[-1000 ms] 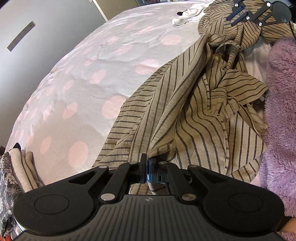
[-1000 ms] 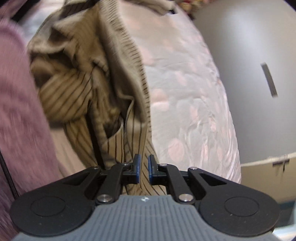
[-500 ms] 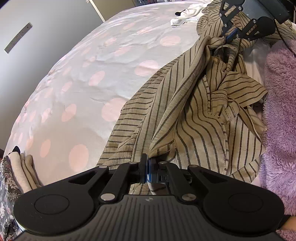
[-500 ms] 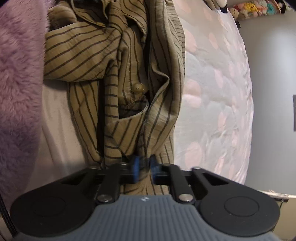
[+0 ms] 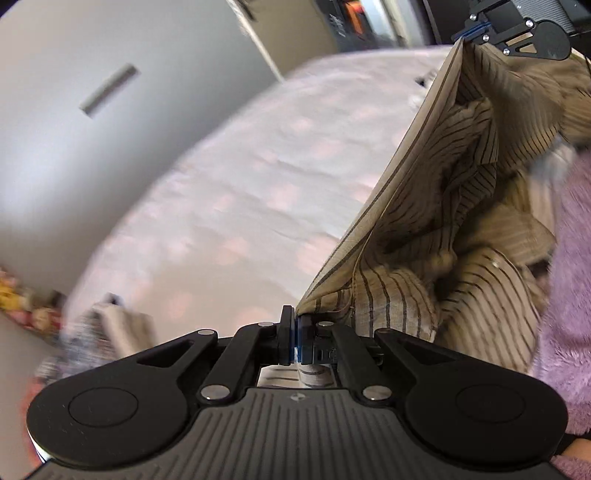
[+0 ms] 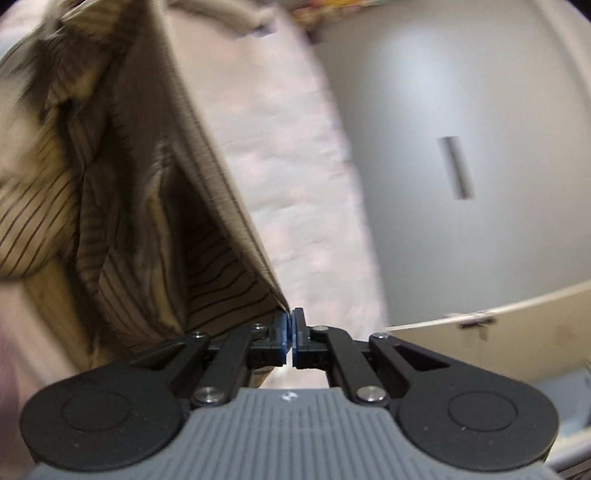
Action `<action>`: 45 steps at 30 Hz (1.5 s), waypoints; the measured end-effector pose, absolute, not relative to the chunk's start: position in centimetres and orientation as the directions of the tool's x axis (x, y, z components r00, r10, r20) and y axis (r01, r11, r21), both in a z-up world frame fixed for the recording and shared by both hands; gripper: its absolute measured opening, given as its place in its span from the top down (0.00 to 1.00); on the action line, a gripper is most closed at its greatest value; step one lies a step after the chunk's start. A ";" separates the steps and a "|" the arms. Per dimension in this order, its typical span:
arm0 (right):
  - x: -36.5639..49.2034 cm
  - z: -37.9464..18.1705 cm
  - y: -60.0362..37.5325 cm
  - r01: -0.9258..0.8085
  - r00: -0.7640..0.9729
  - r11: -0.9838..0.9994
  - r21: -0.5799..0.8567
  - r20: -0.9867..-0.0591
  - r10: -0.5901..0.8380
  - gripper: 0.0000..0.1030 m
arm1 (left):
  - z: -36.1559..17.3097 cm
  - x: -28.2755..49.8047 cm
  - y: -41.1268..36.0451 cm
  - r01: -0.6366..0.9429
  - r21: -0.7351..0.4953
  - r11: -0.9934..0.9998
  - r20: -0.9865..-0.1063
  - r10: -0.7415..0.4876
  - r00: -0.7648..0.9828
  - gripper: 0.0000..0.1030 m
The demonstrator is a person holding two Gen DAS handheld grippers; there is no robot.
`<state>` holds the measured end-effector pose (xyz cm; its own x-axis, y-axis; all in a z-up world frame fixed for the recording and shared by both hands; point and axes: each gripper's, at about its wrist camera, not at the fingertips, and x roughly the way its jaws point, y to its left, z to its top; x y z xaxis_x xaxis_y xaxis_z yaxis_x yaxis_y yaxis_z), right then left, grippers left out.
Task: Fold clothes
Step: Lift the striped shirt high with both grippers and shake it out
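A tan shirt with thin dark stripes [image 5: 436, 236] hangs above the bed, stretched between my two grippers. My left gripper [image 5: 295, 325] is shut on one end of its taut edge. My right gripper [image 6: 290, 325] is shut on the other end; it also shows in the left wrist view [image 5: 471, 31] at the top right, pinching the cloth. The shirt [image 6: 92, 166] sags in loose folds to the side of the straight edge. Both views are blurred by motion.
The bed cover [image 5: 229, 206] is pale with pink dots. A fluffy purple sleeve [image 5: 569, 295] is at the right. Folded clothes [image 5: 122, 325] lie at the bed's left end. A grey wardrobe door [image 6: 443, 147] stands beyond the bed.
My right gripper shut on the shirt's edge, and both grippers lifted the shirt off the bed. Its edge is now pulled taut between them.
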<state>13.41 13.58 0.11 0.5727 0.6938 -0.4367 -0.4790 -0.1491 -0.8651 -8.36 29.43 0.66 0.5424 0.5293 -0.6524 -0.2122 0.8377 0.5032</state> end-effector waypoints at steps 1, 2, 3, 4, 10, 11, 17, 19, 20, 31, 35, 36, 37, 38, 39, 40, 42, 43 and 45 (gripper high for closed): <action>12.9 1.6 13.7 -0.468 0.586 -0.104 -0.878 -0.396 0.707 0.98 | 2.4 -8.8 29.4 -0.237 0.525 0.817 -0.621 0.559 0.550 1.00; 12.3 3.1 13.8 -0.456 0.599 -0.058 -0.888 -0.355 0.718 0.98 | 4.2 -9.3 29.4 -0.265 0.547 0.794 -0.586 0.589 0.556 1.00; 11.8 4.6 13.9 -0.445 0.611 -0.013 -0.895 -0.314 0.727 0.98 | 6.2 -9.7 29.3 -0.295 0.568 0.769 -0.548 0.620 0.562 1.00; 11.4 6.2 13.9 -0.437 0.621 0.032 -0.899 -0.276 0.734 0.98 | 8.2 -10.1 29.2 -0.323 0.586 0.743 -0.509 0.648 0.566 1.00; 7.9 16.0 12.9 -0.358 0.665 0.267 -0.895 -0.043 0.746 0.98 | 19.9 -12.4 27.5 -0.460 0.666 0.587 -0.270 0.765 0.585 1.00; 7.3 17.5 12.6 -0.345 0.669 0.300 -0.890 -0.008 0.744 0.98 | 21.5 -12.8 26.9 -0.475 0.677 0.562 -0.232 0.776 0.587 1.00; 3.8 26.3 9.7 -0.264 0.682 0.468 -0.843 0.180 0.709 0.98 | 30.0 -14.8 23.1 -0.551 0.714 0.433 -0.039 0.810 0.586 1.00; 2.9 28.8 8.5 -0.238 0.685 0.519 -0.821 0.236 0.689 0.98 | 32.2 -15.3 21.6 -0.570 0.717 0.401 0.014 0.810 0.587 1.00; 2.4 30.0 7.9 -0.222 0.687 0.543 -0.810 0.266 0.677 0.98 | 33.3 -15.6 20.8 -0.580 0.719 0.383 0.042 0.809 0.587 1.00; -1.2 37.0 2.0 -0.170 0.681 0.688 -0.705 0.420 0.599 0.98 | 39.0 -16.8 14.3 -0.634 0.713 0.300 0.215 0.767 0.604 1.00; -1.9 37.6 0.1 -0.178 0.672 0.723 -0.667 0.455 0.585 0.98 | 39.1 -16.8 13.7 -0.636 0.708 0.307 0.241 0.742 0.626 1.00; -1.9 37.7 -0.1 -0.180 0.672 0.727 -0.662 0.457 0.583 0.98 | 39.1 -16.6 13.7 -0.635 0.708 0.309 0.242 0.739 0.629 1.00; -1.8 37.9 -0.1 -0.186 0.672 0.730 -0.658 0.457 0.582 0.98 | 39.1 -16.3 14.0 -0.632 0.710 0.310 0.239 0.739 0.630 1.00; -1.7 38.0 -0.1 -0.195 0.674 0.730 -0.655 0.451 0.585 0.98 | 39.0 -15.8 14.5 -0.626 0.716 0.310 0.229 0.743 0.629 1.00; -1.6 37.9 0.1 -0.205 0.678 0.727 -0.656 0.441 0.589 0.98 | 38.7 -15.1 15.1 -0.618 0.722 0.310 0.214 0.749 0.627 1.00; -1.3 37.8 0.5 -0.213 0.681 0.720 -0.660 0.429 0.594 0.98 | 38.4 -14.4 15.8 -0.610 0.729 0.311 0.200 0.755 0.624 1.00; -0.6 36.8 1.5 -0.219 0.689 0.703 -0.677 0.403 0.603 0.98 | 37.4 -12.9 17.3 -0.588 0.742 0.322 0.162 0.765 0.623 1.00; -0.1 36.2 2.2 -0.225 0.694 0.692 -0.686 0.385 0.608 0.98 | 36.7 -12.2 18.2 -0.577 0.746 0.333 0.139 0.769 0.624 1.00; 1.0 34.9 3.7 -0.240 0.705 0.669 -0.704 0.348 0.618 0.98 | 35.4 -10.9 20.1 -0.553 0.753 0.358 0.093 0.774 0.627 1.00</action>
